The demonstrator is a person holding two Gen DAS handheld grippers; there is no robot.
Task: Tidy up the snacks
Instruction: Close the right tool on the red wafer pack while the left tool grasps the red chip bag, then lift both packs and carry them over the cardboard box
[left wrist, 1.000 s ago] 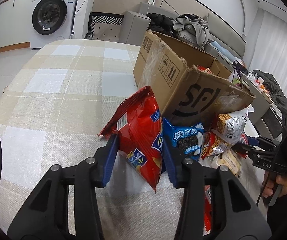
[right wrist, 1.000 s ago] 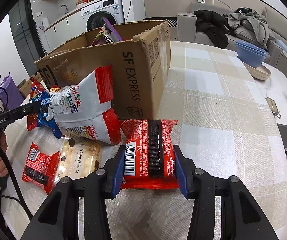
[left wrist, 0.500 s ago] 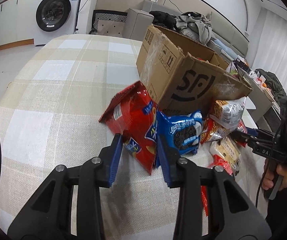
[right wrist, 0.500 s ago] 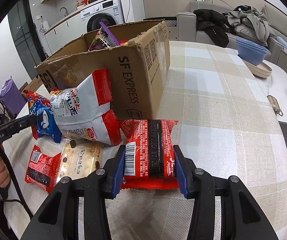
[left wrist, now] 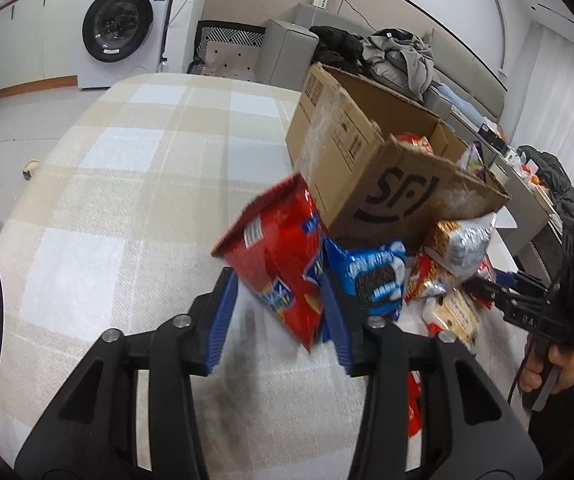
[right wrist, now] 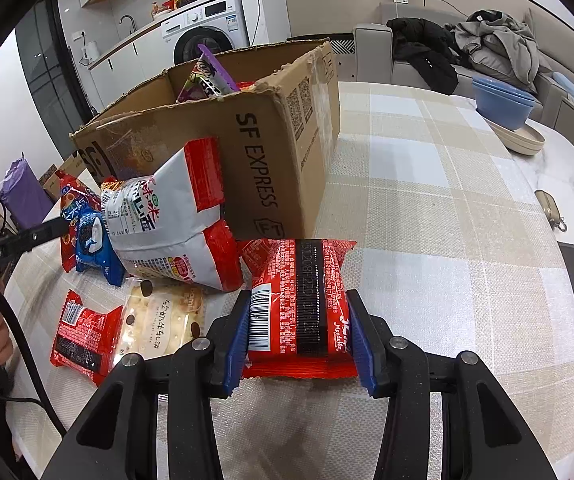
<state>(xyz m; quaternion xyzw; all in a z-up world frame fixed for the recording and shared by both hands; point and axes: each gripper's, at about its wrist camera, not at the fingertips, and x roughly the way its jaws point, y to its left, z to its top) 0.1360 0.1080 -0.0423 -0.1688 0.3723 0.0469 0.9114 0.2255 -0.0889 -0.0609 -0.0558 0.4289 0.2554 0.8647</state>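
Landmark for all positions: the cardboard box [right wrist: 223, 140], which stands open-topped on the checked bench [right wrist: 427, 240] and bears "SF EXPRESS" on one side.

Left tool [left wrist: 279, 312]: its blue fingers [left wrist: 221, 320] sit on either side of the lower corner of a red chip bag [left wrist: 279, 256]. The bag is tilted, its top edge near the box's printed corner, and it appears blurred. Whether the pads actually press the bag cannot be told from the wrist view.

Right tool [right wrist: 299, 336]: clamped on a red biscuit packet [right wrist: 303, 296], which lies flat on the bench just in front of the box's "SF EXPRESS" side, barcode face up. Both pads touch the packet's long edges.

Other snacks, all at the foot of the box:
- A blue Oreo packet [left wrist: 371, 276] sits just beside the red chip bag, against the box's lower edge.
- A large white-and-red bag [right wrist: 171, 220] leans against the box wall.
- A pale cracker packet [right wrist: 163, 324] lies flat in front of the white-and-red bag.
- A small red packet [right wrist: 83, 336] lies touching the cracker packet, on the side away from the right tool.

Inside the box, a purple-edged packet [right wrist: 207, 76] stands above the rim.

Beyond the box, on the bench's far corner, blue bowls [right wrist: 503, 104] stand stacked on a beige plate.
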